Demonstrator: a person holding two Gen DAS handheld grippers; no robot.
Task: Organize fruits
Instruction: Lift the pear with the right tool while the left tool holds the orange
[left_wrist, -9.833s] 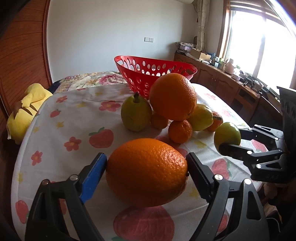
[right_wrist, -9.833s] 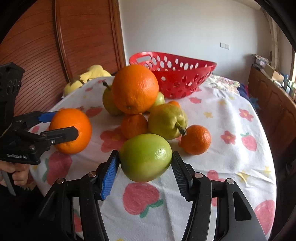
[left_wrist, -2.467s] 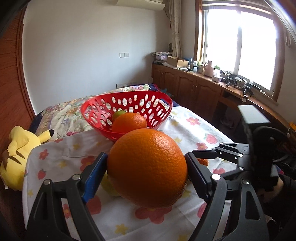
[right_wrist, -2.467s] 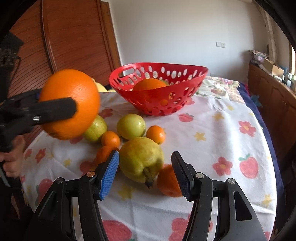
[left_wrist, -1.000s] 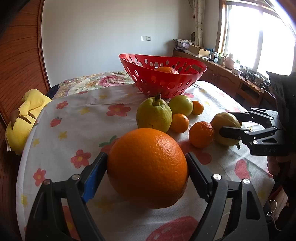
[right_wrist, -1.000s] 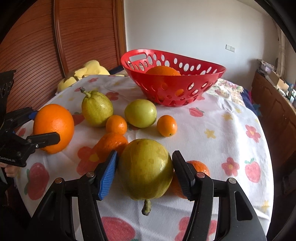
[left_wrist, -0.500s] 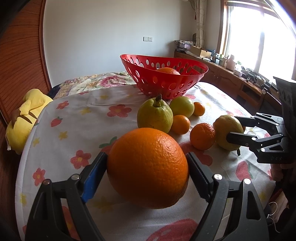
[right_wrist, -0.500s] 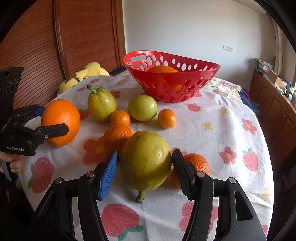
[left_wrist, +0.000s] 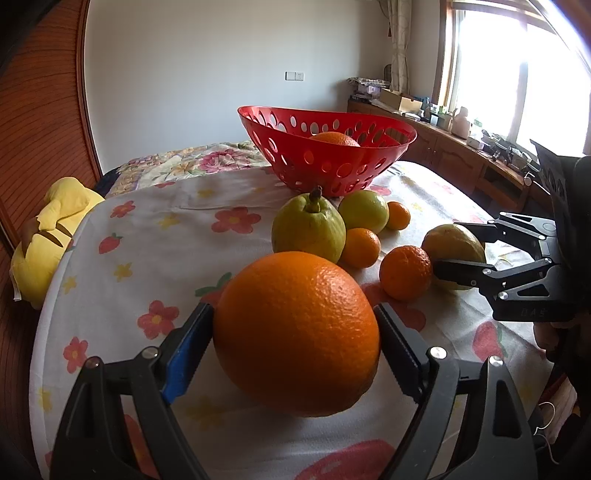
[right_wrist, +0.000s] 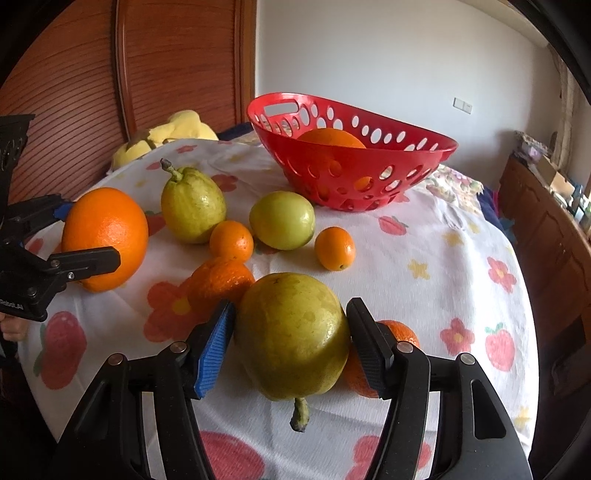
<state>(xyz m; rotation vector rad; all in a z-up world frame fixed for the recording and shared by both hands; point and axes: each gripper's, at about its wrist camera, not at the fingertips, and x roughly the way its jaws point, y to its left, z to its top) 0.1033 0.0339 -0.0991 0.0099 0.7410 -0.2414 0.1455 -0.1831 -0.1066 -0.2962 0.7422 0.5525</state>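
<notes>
A big orange (left_wrist: 295, 332) rests on the flowered tablecloth (left_wrist: 177, 236) between the jaws of my left gripper (left_wrist: 293, 308). The jaws are opening and stand a hair off the peel. A yellow-green pear (right_wrist: 291, 339) lies on the cloth, stem toward the camera. My right gripper (right_wrist: 291, 305) is around it, its jaws also opening, with thin gaps at both pads. The red perforated basket (left_wrist: 332, 166) stands at the far side with one orange (left_wrist: 334, 139) inside. The right wrist view shows the left gripper (right_wrist: 88, 232) around the big orange (right_wrist: 105, 236).
Between grippers and basket lie a green pear (right_wrist: 194, 212), a round green fruit (right_wrist: 282, 219) and several small tangerines (right_wrist: 232, 240). A yellow plush toy (left_wrist: 48, 236) sits past the table's left edge. Wooden cabinets (left_wrist: 461, 162) line the right wall.
The big orange, held up near the basket earlier, now sits on the cloth. Over the last second both grippers kept their place and their jaws widened slightly around the orange and the pear.
</notes>
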